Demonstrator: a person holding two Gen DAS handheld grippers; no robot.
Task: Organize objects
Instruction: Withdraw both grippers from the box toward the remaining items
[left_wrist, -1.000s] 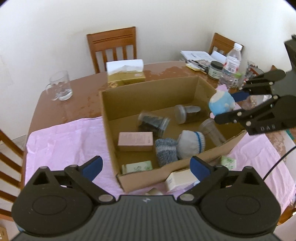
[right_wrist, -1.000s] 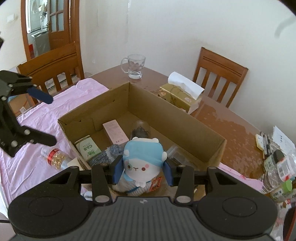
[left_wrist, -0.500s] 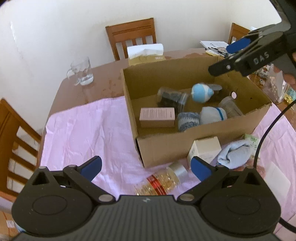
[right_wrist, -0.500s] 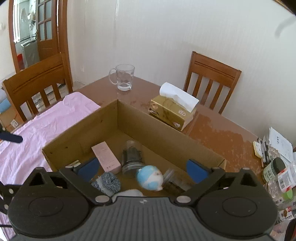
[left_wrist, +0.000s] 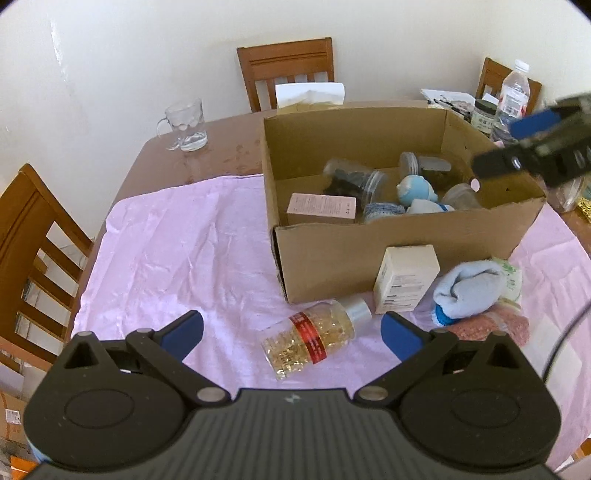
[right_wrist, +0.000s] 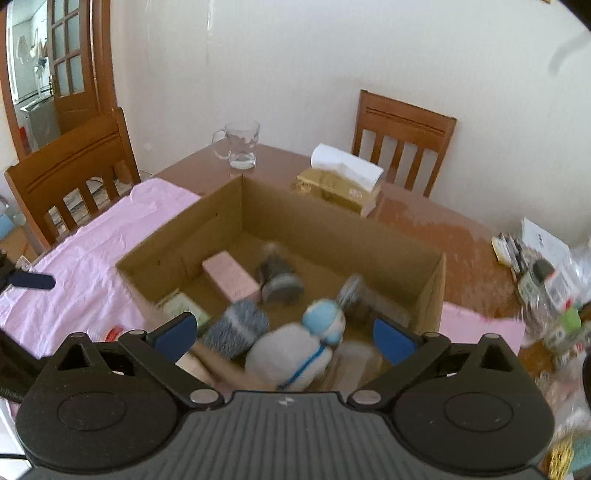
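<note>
A cardboard box (left_wrist: 406, 251) (right_wrist: 332, 236) sits on a pink cloth (left_wrist: 177, 236). Inside it lie a blue-and-white plush toy (left_wrist: 415, 188) (right_wrist: 323, 319), a pink carton (left_wrist: 321, 206) (right_wrist: 229, 275), rolled socks (right_wrist: 236, 328) and several clear jars. In front of the box lie a bottle of golden capsules (left_wrist: 314, 338), a white carton (left_wrist: 406, 277) and a light blue rolled cloth (left_wrist: 469, 290). My left gripper (left_wrist: 291, 332) hangs open just above the bottle. My right gripper (right_wrist: 282, 334) (left_wrist: 532, 144) is open over the box's near end, holding nothing.
A glass mug (left_wrist: 184, 125) (right_wrist: 238, 144) and a tissue box (left_wrist: 310, 98) (right_wrist: 343, 181) stand behind the box. Bottles and jars (left_wrist: 513, 99) crowd the table's right end. Wooden chairs (left_wrist: 288, 72) (right_wrist: 74, 166) ring the table.
My right gripper opened and let the plush toy fall into the box, then drew back. My left gripper pulled back and down toward the capsule bottle.
</note>
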